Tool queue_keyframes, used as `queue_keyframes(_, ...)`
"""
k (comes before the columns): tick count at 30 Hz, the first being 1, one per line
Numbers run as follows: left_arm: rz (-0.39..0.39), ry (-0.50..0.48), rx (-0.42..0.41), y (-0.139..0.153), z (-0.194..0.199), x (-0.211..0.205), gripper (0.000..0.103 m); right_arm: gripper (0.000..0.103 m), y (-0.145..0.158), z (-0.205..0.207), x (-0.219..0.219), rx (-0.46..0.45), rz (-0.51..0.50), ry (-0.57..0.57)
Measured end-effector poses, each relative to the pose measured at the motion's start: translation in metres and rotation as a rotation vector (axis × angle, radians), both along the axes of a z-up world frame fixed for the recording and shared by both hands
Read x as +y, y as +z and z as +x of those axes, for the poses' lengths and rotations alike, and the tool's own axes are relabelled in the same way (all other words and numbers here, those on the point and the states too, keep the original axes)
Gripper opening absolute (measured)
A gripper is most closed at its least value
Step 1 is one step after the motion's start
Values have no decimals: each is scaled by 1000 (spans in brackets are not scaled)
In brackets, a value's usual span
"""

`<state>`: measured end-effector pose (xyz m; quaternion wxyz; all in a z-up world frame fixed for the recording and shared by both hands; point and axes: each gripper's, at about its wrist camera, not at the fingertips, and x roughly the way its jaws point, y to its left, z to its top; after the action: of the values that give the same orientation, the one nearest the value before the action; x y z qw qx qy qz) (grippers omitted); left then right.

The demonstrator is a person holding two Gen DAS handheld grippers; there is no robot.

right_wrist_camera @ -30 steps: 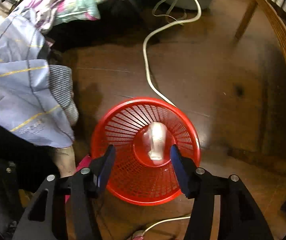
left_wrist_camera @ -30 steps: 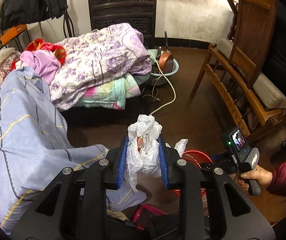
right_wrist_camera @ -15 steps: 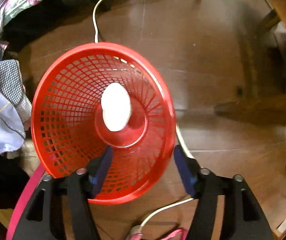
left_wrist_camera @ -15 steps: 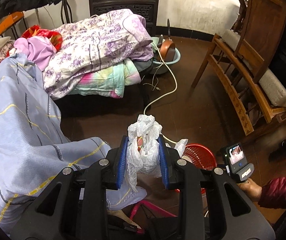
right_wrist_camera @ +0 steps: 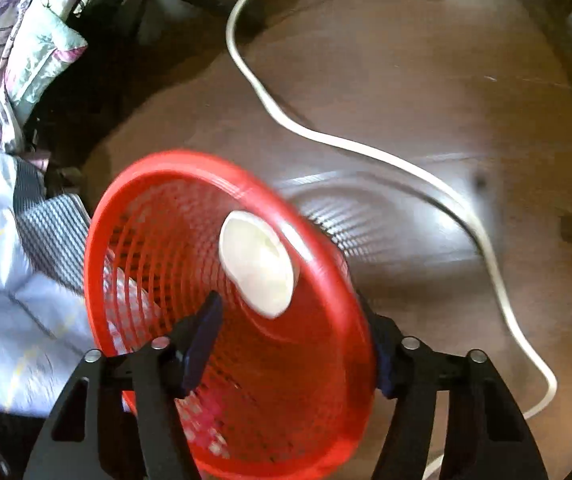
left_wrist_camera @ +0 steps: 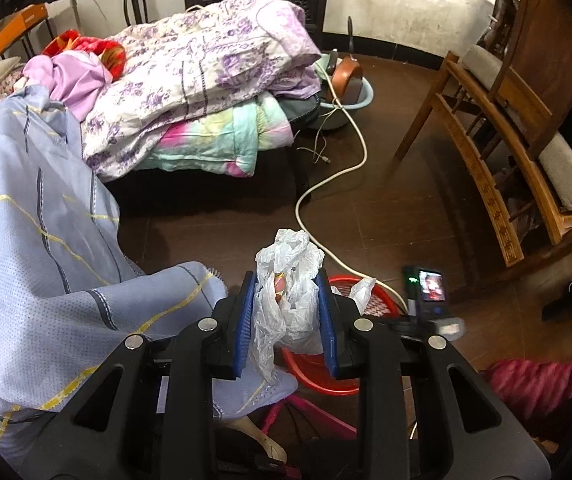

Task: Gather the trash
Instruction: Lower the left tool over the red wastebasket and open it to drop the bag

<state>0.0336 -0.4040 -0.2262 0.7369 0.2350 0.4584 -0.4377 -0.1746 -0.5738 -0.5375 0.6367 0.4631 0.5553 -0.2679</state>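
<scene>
Down by the floor, the left gripper (left_wrist_camera: 286, 320) is clenched on a crumpled white plastic bag (left_wrist_camera: 287, 280), its blue pads pressing both sides while the bag's loose top bunches up above the fingers. Just beyond and below it sits the red mesh basket (left_wrist_camera: 373, 300), partly hidden behind the fingers, on the dark brown floor (left_wrist_camera: 385, 208). Seen from the right wrist, the basket (right_wrist_camera: 230, 300) is tilted, its mouth turned toward the camera, with a pale oval piece of trash (right_wrist_camera: 258, 264) lying inside near the bottom. The right gripper (right_wrist_camera: 293, 336) straddles the near wall of the basket, one finger inside and the other outside the rim; its jaws have just been closing a little, but the blur keeps me from telling whether the pads actually press on the wall. A white cable (right_wrist_camera: 365, 148) snakes across the floor beside the basket. A pale blue quilt (left_wrist_camera: 38, 240) hangs at the left, and a wooden chair (left_wrist_camera: 505, 152) stands off to the right.
</scene>
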Motion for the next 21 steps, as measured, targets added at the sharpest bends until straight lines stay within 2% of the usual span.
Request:
queue_keyframes(4,6,19,2,-3,9,3,30,58,-12,38,8,-47,40,-43)
queue_keyframes(9,18,31,28,-10,17,7,30,58,12,77,7,-96,-2,18)
queue_keyframes(11,27,26,55,-15,19,5,30,58,35,76,-1,-120,-42,30)
queue_keyframes(14,49,5,120,-28,20,1,30,58,88,63,-14,-185,-153,70)
queue_keyframes(18,91,-21,216,-47,18,-9,32,63,171,29,-25,-284,-351,128)
queue_keyframes(20,108,-30,245,-53,16,-14,38,69,193,16,-27,-303,-408,147)
queue_keyframes(21,115,-31,247,-55,15,-15,50,69,205,13,-28,-312,-432,159)
